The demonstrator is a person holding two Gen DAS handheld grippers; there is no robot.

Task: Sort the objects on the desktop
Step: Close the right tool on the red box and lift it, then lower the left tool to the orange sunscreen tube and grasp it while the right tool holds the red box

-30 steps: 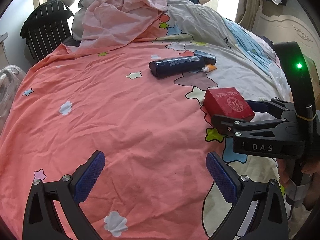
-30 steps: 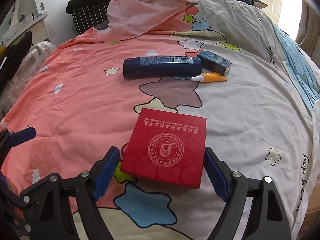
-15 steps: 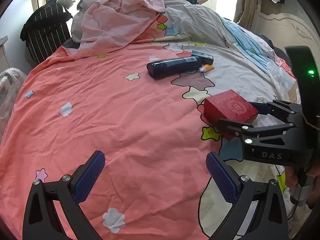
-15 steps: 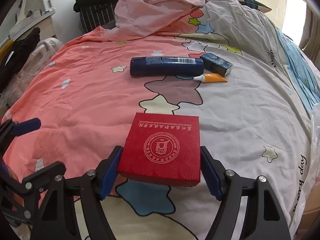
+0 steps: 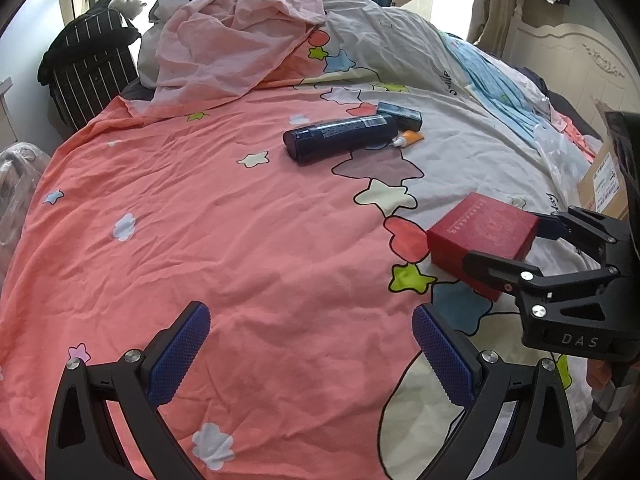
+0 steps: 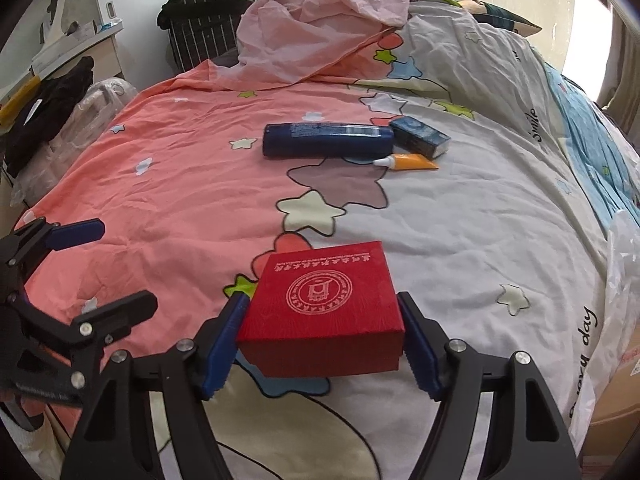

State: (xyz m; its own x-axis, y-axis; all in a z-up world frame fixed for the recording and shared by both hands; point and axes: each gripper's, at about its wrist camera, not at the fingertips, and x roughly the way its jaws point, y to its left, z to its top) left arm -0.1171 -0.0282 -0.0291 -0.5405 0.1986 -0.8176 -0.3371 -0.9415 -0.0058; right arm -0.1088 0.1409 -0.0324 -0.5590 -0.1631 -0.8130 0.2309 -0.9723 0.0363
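Observation:
A red box (image 6: 324,304) with a white round emblem sits between my right gripper's (image 6: 322,308) blue pads, which press both its sides while the jaws keep closing; it is tilted, its front off the star-print bedspread (image 6: 200,184). In the left wrist view the red box (image 5: 484,232) and right gripper (image 5: 508,244) are at the right. Farther back lie a dark blue bottle (image 6: 328,140), a small dark blue box (image 6: 420,138) and an orange tube (image 6: 412,162), close together. My left gripper (image 5: 310,314) stands open over the pink bedspread, nothing between its fingers.
A crumpled pink sheet (image 6: 320,20) is heaped at the bed's far end, a black striped bag (image 6: 200,20) beyond it. A cardboard box (image 5: 604,184) and a clear plastic bag (image 6: 624,260) sit at the bed's right edge. Clutter and bags line the left side.
My right gripper's jaws narrowed from standing apart from the red box to pressing on it, then drew it back and slightly up. The left gripper stayed put.

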